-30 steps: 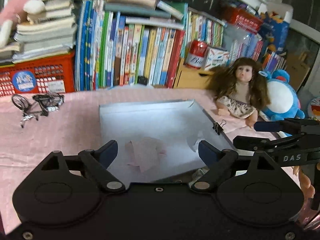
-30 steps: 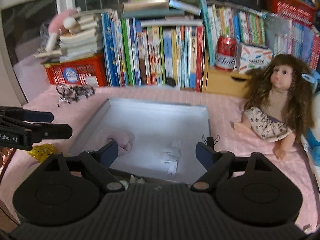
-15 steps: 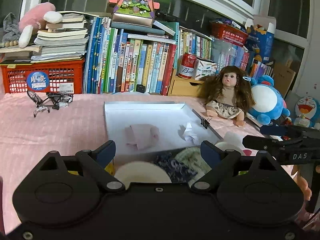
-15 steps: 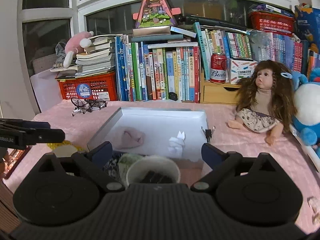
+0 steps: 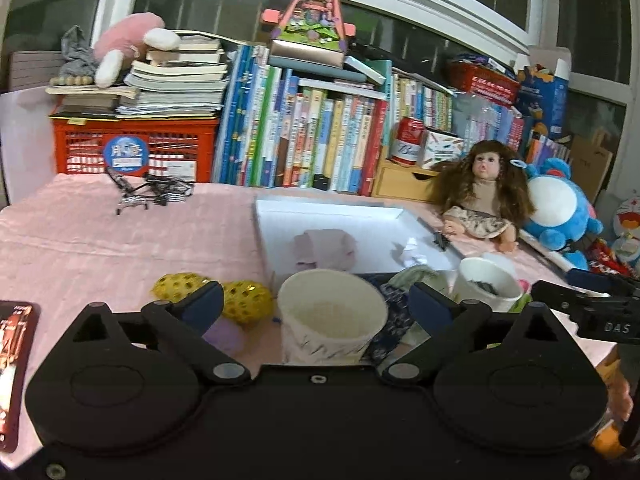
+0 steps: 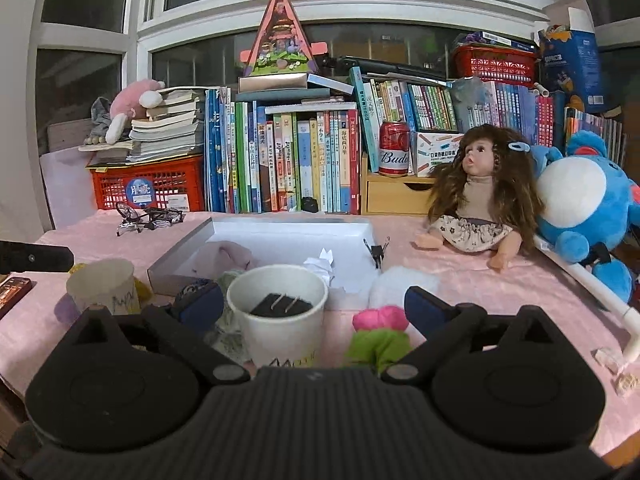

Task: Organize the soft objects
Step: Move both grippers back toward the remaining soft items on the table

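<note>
A white shallow box lies on the pink tablecloth and holds a pale pink cloth and a crumpled white tissue. My left gripper has its jaws opening. An empty paper cup stands between its fingers, untouched by the pads. Yellow sponges, a purple soft piece and dark patterned cloth lie around that cup. My right gripper is open, and a paper cup holding black clips stands free between its fingers. Next to it lie a pink-and-green soft toy and a white fluffy ball.
A doll and a blue plush sit at the right. Books, a red crate and a can line the back. A small metal bicycle model, a binder clip, a phone and a white tube lie on the cloth.
Both grippers have drawn back from the white box toward the near edge. The two paper cups and loose soft pieces have come into view between and beside the fingers.
</note>
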